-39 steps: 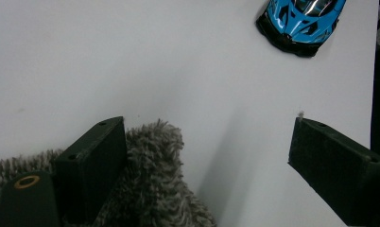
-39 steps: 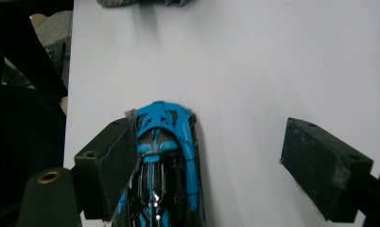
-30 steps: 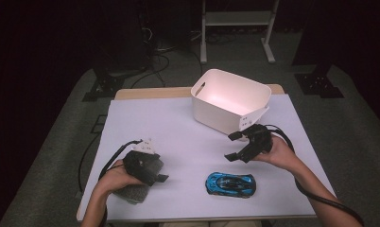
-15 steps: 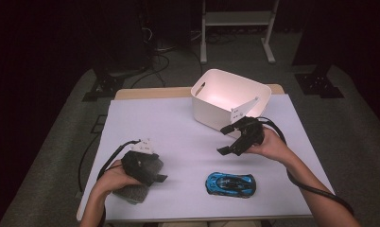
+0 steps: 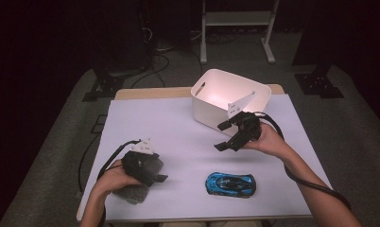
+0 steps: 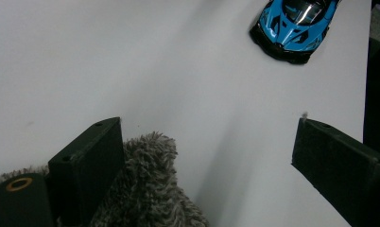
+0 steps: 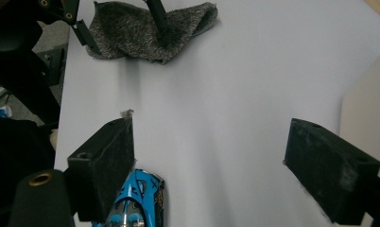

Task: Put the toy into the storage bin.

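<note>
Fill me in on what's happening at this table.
A person holds a gripper in each hand over a white-covered table. The left gripper, jaws open, sits over a grey furry cloth near the front-left corner. The right gripper, open and empty, hovers beside a white bin. A blue toy car lies untouched near the front edge.

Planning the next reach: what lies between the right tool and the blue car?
Nothing: bare white tabletop separates right tool from car in the high view.
</note>
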A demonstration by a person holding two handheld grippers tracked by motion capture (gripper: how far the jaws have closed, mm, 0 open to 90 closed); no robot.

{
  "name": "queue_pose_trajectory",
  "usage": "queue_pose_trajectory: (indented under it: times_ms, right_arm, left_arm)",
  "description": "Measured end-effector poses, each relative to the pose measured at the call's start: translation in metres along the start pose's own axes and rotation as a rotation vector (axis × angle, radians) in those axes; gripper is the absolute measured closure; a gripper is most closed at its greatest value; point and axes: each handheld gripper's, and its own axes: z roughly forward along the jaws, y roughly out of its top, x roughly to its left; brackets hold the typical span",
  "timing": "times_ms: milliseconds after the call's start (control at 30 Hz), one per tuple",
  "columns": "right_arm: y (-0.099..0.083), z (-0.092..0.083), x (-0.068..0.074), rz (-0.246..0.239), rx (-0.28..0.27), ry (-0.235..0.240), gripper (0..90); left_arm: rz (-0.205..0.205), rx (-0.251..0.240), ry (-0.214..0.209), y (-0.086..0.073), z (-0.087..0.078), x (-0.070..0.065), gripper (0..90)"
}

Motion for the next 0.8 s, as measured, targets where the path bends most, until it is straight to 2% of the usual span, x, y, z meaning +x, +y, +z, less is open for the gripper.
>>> queue_pose_trajectory:
  times_ms: [133,400,800]
  right_arm:
    - [0.009,0.000,-0.003,-0.008,0.007,0.006,15.4]
    - [0.023,-0.002,-0.008,-0.028,0.001,-0.012,15.1]
    - [0.039,-0.002,-0.024,-0.016,0.030,-0.036,15.1]
  left_arm:
    - [0.004,0.001,-0.004,0.001,0.000,-0.001,9.4]
    - [0.003,-0.004,-0.007,0.002,0.000,-0.001,9.4]
    - [0.013,0.000,-0.010,0.003,0.000,-0.001,9.4]
